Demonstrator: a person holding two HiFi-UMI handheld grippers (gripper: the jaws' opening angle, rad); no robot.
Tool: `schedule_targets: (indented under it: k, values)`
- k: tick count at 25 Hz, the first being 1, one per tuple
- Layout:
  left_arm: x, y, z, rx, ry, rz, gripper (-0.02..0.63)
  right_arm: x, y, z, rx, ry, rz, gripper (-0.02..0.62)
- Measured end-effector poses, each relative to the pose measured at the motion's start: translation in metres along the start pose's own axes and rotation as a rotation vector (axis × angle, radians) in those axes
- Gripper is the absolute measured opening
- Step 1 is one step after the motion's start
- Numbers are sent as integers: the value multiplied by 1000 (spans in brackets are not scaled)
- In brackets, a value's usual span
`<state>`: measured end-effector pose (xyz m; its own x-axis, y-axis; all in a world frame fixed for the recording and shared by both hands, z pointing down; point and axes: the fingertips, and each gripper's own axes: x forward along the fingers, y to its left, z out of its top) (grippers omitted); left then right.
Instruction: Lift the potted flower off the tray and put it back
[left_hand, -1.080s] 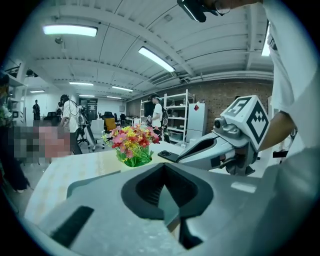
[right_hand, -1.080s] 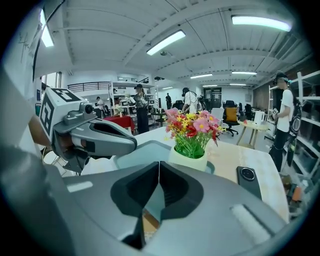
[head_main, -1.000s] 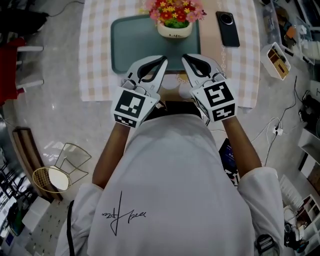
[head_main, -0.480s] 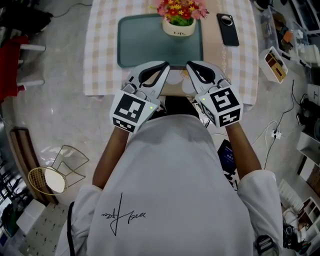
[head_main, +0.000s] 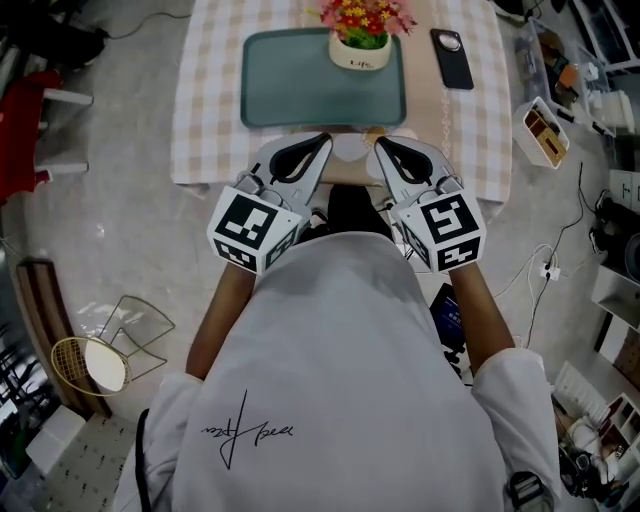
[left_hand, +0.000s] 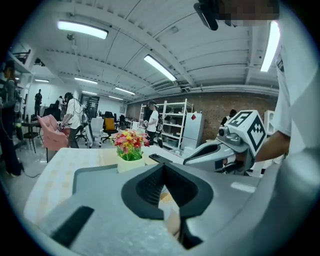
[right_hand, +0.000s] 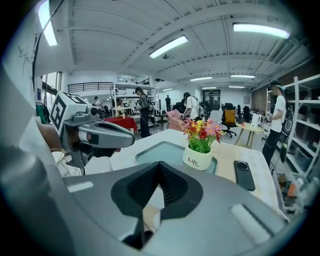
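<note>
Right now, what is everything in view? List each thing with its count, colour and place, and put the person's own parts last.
Potted flower: one, red, pink and yellow blooms in a white pot, on the tray's far side, right of middle.
Tray: one, grey-green, on the table.
Table: one, beige-and-white checked cloth, ahead of the person.
Phone: one, black, on the table right of the tray.
Organiser box: one, white, right of the table.
Wire stand: one, gold, floor at lower left.
Bystanders: several, far across the room.
Left tongs: one, white with marker cube, shut, empty, at the table's near edge.
Right tongs: one, same colours, shut, empty, beside the left.
</note>
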<state>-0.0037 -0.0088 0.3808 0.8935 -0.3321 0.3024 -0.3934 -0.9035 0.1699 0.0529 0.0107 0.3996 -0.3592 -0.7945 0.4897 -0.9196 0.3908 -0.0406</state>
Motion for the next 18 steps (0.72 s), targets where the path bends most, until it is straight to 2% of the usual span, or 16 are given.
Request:
schedule_targets:
  k: [4,8,13,18]
  values:
    - [-11,-5,1,-23,-11,7,-2,-14,12,-4,12,15,21,5]
    - [-19,-11,-6,-2,13,17,-2,-20,21,-3,46,-19,41,4]
    - [-24,-12,-12,-9,22,12,-2,-19,33,-4,30,-10,49,5]
    - [-25,-11,-15,-59,21,-6,-2,-17,43,-4,49,-23,80,5]
